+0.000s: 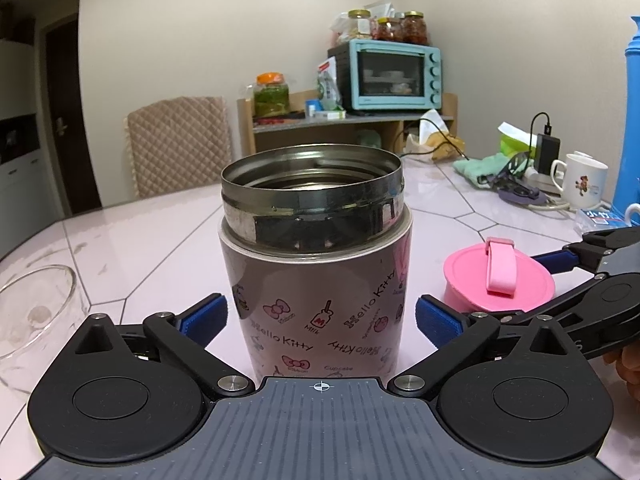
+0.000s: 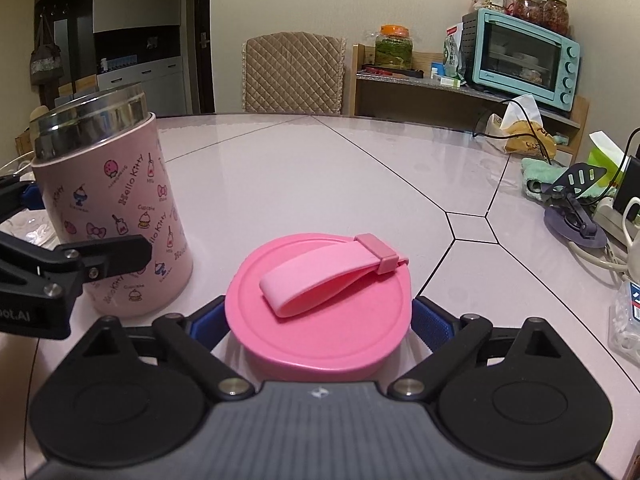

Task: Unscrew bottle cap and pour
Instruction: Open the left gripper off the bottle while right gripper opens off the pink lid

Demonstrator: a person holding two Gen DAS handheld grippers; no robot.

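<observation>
A pink Hello Kitty bottle [image 1: 316, 296] stands upright on the table, its steel mouth uncapped. My left gripper [image 1: 320, 320] straddles its lower body; small gaps show between the blue pads [image 1: 204, 316] and the wall, so it is open. The bottle also shows in the right wrist view [image 2: 116, 208]. The pink cap [image 2: 320, 300] with its loop strap rests on the table to the bottle's right. My right gripper [image 2: 320, 324] has its blue pads against the cap's sides. The cap [image 1: 498, 280] and right gripper also show in the left wrist view.
A clear glass bowl [image 1: 28, 308] stands left of the bottle. At the table's right edge are a white mug [image 1: 584, 184], a blue flask [image 1: 630, 120], a phone stand [image 2: 576, 204], a power strip and a green cloth. A chair [image 2: 294, 76] and oven shelf stand behind.
</observation>
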